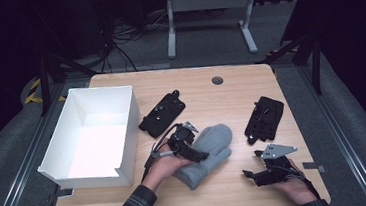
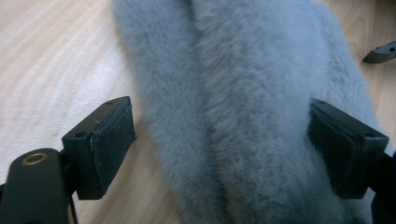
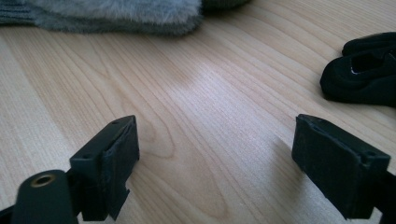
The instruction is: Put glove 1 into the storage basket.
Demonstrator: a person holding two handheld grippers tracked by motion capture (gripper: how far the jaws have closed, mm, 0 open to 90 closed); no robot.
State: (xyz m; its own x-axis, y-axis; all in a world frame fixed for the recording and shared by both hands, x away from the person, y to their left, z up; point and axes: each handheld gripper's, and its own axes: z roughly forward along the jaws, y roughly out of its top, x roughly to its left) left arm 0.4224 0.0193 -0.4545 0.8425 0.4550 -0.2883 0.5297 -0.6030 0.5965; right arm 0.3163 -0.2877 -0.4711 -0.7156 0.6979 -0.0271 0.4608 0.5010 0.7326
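Your left gripper [image 1: 190, 141] sits over the wrist end of the grey mitten [image 1: 208, 153], jaws spread wide and straddling it. In the left gripper view the fur [image 2: 243, 107] fills the gap, one pad [image 2: 109, 142] off to the side on bare wood, the other at the mitten's far edge. Not pinched yet; looks like you're lined up to close on it.

The mitten lies flat near the middle of the table [image 1: 238, 188], just right of the white box [image 1: 126, 133], probably where it's headed.

Your right gripper [image 1: 267, 171] is parked low near the front edge, jaws apart, gripping nothing, clear of the left's work. Two black gloves [image 1: 163, 114] [image 1: 265, 118] lie behind, one each side, untouched.
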